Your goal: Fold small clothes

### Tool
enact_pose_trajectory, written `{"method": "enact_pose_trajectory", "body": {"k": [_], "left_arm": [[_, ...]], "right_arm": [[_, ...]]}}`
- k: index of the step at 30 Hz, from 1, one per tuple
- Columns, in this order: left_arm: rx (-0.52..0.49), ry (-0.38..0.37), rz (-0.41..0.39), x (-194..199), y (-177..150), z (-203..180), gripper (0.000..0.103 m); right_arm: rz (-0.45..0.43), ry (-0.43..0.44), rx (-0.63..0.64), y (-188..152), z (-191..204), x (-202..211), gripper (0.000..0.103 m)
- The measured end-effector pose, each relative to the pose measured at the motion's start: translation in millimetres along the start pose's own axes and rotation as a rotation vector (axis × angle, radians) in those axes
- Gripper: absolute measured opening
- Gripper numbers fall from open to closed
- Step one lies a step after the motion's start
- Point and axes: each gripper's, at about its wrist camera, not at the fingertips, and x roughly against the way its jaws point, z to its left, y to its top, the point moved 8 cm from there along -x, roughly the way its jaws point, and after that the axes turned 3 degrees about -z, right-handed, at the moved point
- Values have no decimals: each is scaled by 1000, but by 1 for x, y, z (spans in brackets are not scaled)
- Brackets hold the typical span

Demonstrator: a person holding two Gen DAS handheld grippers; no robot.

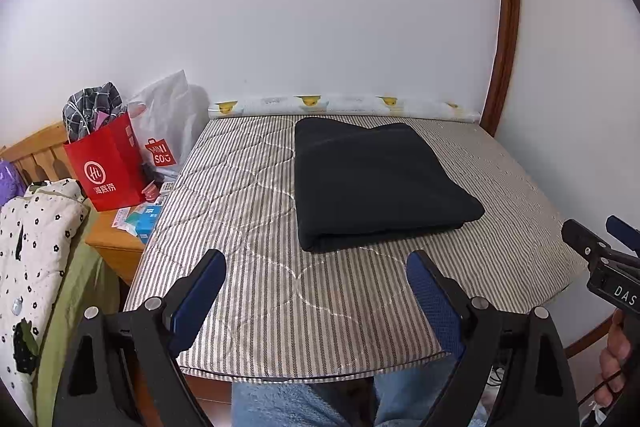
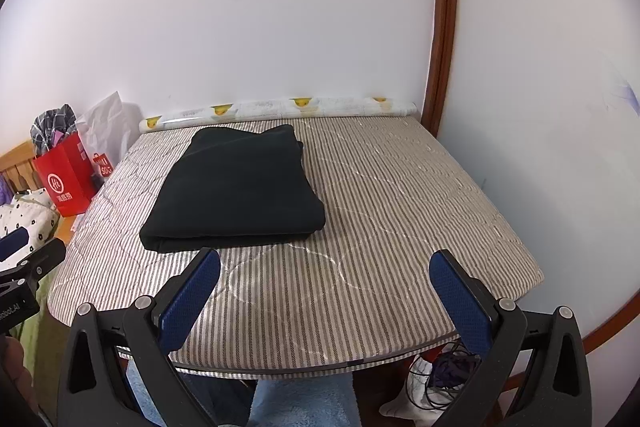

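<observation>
Over on the far left there's a red bag (image 1: 108,167) and a white bag (image 1: 168,119) parked on a nightstand (image 1: 114,247), well clear of the action. Moving right, the left gripper (image 1: 316,287) hangs over the near edge of the striped pad (image 1: 260,287), jaws spread wide, nothing in them. Just past it sits the black cloth (image 1: 376,183), lying flat on the pad toward the back wall, already doubled over into a neat thick rectangle with the fold edge facing the person. Further right, the right gripper (image 2: 324,287) is the same story: jaws wide, empty, short of the cloth. Looks like the fold is basically done, or one more halving is coming. If so, both grippers need to reach in and pinch the near corners.
</observation>
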Motion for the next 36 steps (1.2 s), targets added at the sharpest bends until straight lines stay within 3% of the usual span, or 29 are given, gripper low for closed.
{"method": "enact_pose_trajectory", "body": {"k": [36], "left_arm": [[21, -8, -6, 2, 2, 1, 91]], "right_arm": [[-14, -3, 9, 3, 2, 4, 103]]}}
